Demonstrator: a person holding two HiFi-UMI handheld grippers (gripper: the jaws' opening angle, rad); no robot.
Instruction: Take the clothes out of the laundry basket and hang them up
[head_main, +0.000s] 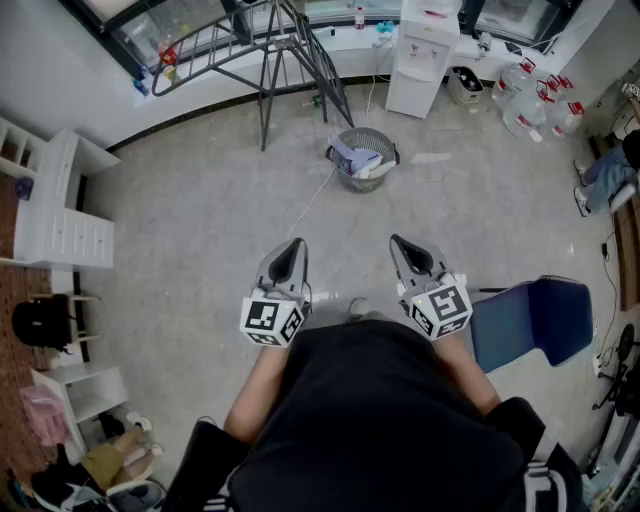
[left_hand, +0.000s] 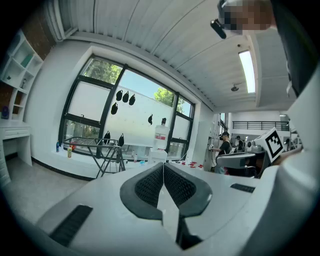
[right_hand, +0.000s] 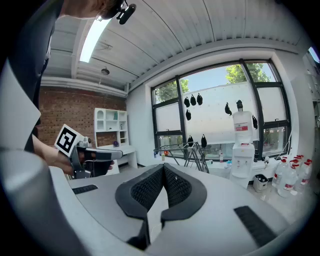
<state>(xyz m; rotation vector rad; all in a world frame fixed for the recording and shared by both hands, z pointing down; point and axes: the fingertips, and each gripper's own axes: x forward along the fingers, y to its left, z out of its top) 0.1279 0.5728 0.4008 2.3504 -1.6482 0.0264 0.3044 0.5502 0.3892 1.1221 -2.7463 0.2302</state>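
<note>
Jaws together and empty on left gripper (head_main: 297, 244) and right gripper (head_main: 398, 241) alike; red label (right_hand: 241, 127) on water-cooler bottle (right_hand: 241, 116) illegible.

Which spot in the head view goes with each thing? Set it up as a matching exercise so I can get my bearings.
Things:
1. laundry basket
2. drying rack
3. blue chair
4. white shelf unit

Places:
A. just right of the right gripper
B. far left of the floor
C. top, by the window
D. mid-floor, with clothes inside

Pairs: 1-D, 2-C, 3-A, 4-B
</note>
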